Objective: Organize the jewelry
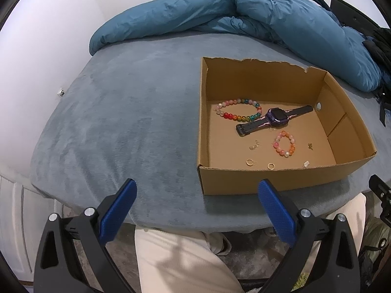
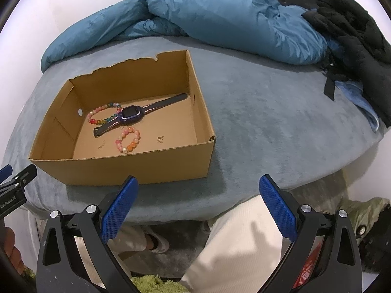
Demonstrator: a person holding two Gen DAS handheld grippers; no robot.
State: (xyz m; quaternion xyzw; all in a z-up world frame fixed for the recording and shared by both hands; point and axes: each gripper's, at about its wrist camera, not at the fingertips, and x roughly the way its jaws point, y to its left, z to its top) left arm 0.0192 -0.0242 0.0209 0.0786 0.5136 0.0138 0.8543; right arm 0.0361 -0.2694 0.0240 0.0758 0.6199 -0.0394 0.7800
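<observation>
Grey-blue bedding (image 1: 122,127) carries my cardboard box (image 1: 244,178), near the bed's front edge, with a rumpled teal duvet (image 2: 232,17) along the back edge. Inside lie a rainbow bead bracelet (image 1: 238,110), a dark watch (image 1: 275,119) touching it, a pink bead bracelet (image 1: 284,143) and small gold rings (image 1: 249,162). My left gripper (image 1: 196,193) and right gripper (image 2: 198,190) both hover spread wide, empty, short of the box.

Beaded bracelets (image 1: 238,109), watch (image 1: 275,119) inside cardboard box (image 1: 244,178)
</observation>
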